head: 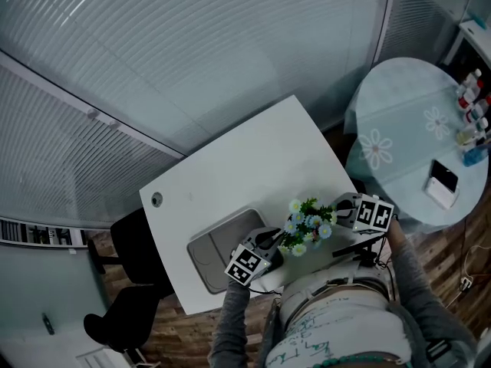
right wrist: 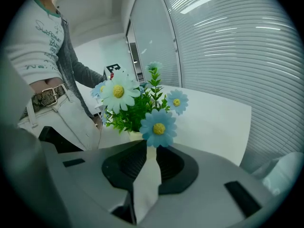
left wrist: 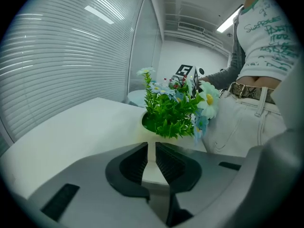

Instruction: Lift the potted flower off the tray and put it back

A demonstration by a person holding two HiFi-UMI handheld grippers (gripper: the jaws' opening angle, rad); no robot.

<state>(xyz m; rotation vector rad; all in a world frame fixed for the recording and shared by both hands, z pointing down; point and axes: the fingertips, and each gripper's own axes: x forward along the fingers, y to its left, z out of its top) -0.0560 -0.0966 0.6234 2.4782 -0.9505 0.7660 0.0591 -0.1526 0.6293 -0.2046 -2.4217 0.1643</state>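
The left gripper (left wrist: 149,151) has its jaws almost together, their dark ribbed faces clamped on the thin cream wall of the potted flower (head: 307,225). The right gripper (right wrist: 148,153) grips the opposite side of the pot the same way, with a strip of the pale wall pinched between its jaws. Both gripper bodies are smooth grey plastic.

The pot stands upright between them, its long axis vertical and its stems pointing up. Its wall is smooth and cream-coloured. Above the rim is a dense clump of bright green leaves, with daisy-shaped flowers in white and pale blue, each with a yellow centre.

In the head view the pot is just right of the tray (head: 219,259), near the front edge of the white table (head: 238,167). The views do not show whether its base touches the table. The tray is a shallow grey rectangle with rounded corners.
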